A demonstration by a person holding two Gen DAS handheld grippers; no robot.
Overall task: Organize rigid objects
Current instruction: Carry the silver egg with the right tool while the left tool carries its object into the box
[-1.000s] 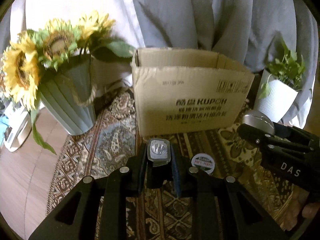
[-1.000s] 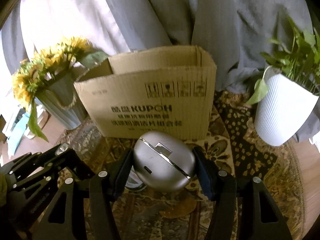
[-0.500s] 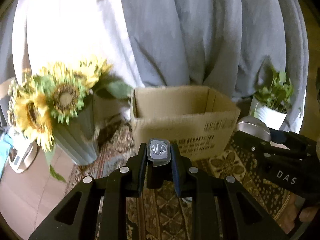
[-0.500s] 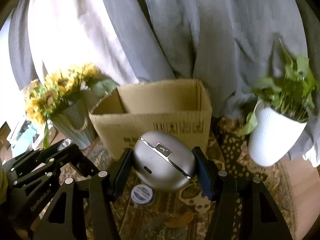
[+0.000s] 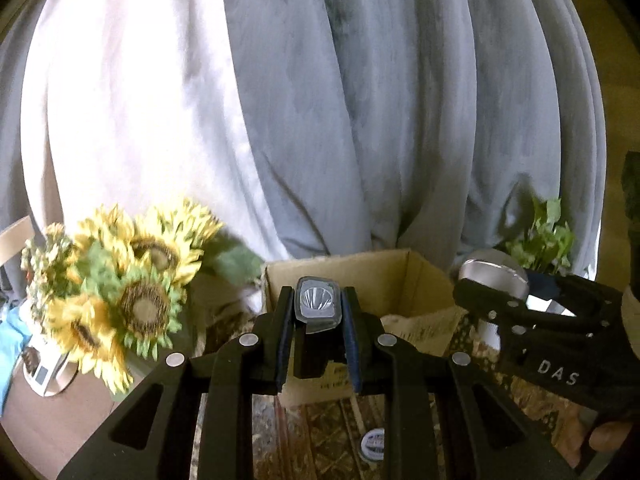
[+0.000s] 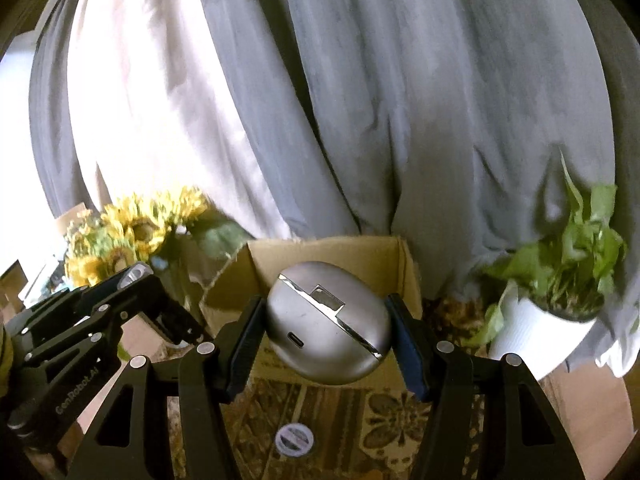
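Note:
My left gripper (image 5: 317,312) is shut on a small black flashlight (image 5: 316,306) whose lens faces forward. It is held up in front of the open cardboard box (image 5: 384,280). My right gripper (image 6: 328,322) is shut on a silver oval case (image 6: 326,322), also raised before the box (image 6: 332,252). In the left wrist view the right gripper (image 5: 532,320) and the silver case (image 5: 492,276) show at the right. In the right wrist view the left gripper (image 6: 100,312) shows at the left.
A small round tin (image 6: 294,438) lies on the patterned rug (image 6: 384,412) below the grippers; it also shows in the left wrist view (image 5: 372,444). Sunflowers in a vase (image 5: 120,284) stand left of the box. A white potted plant (image 6: 552,308) stands right. Grey curtains (image 6: 360,100) hang behind.
Both grippers have risen with their objects, so the box now sits lower and its open top shows. The round tin stays on the rug, now far below.

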